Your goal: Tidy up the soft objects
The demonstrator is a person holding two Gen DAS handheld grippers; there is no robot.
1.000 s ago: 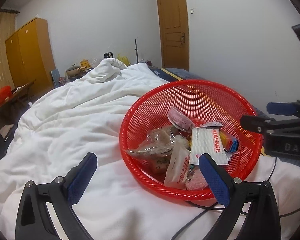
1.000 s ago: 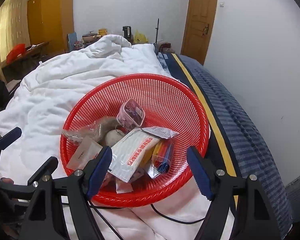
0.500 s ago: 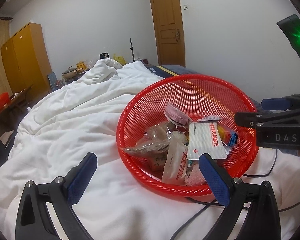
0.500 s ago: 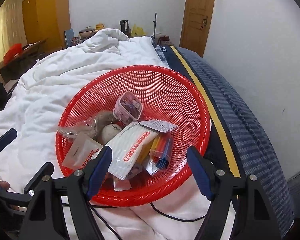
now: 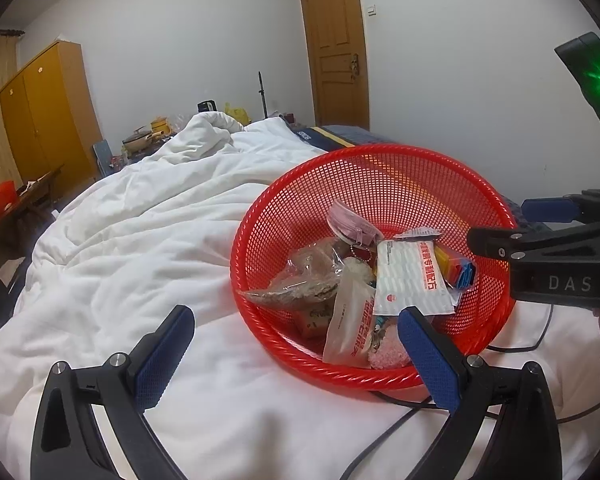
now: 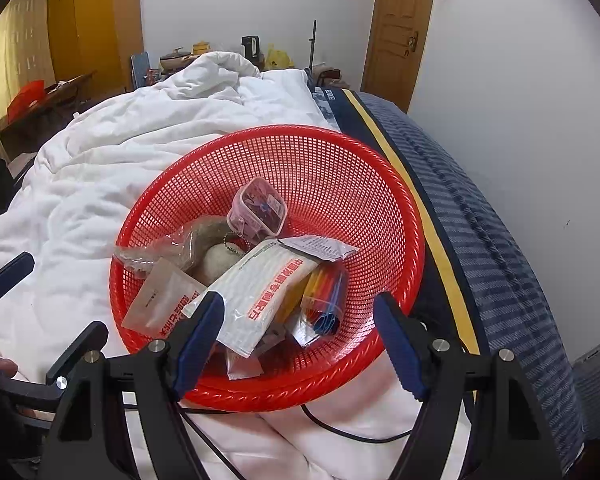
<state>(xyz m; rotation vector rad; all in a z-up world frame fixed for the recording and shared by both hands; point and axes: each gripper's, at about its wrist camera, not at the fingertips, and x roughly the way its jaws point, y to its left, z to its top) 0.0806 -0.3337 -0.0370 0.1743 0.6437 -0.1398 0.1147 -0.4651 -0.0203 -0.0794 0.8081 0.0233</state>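
Holding crinkled packets — red mesh basket [image 6: 364,208] | left tool [image 5: 296,354] spread | right tool [image 6: 300,340] spread

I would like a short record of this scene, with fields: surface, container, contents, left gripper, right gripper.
surface: white duvet on a bed
container: red mesh basket, resting on the duvet
contents: white packet with red print, pink lidded box, clear bags, coloured strips
left gripper: jaws open, empty, before the basket's near rim
right gripper: jaws open, empty, above the basket's near rim
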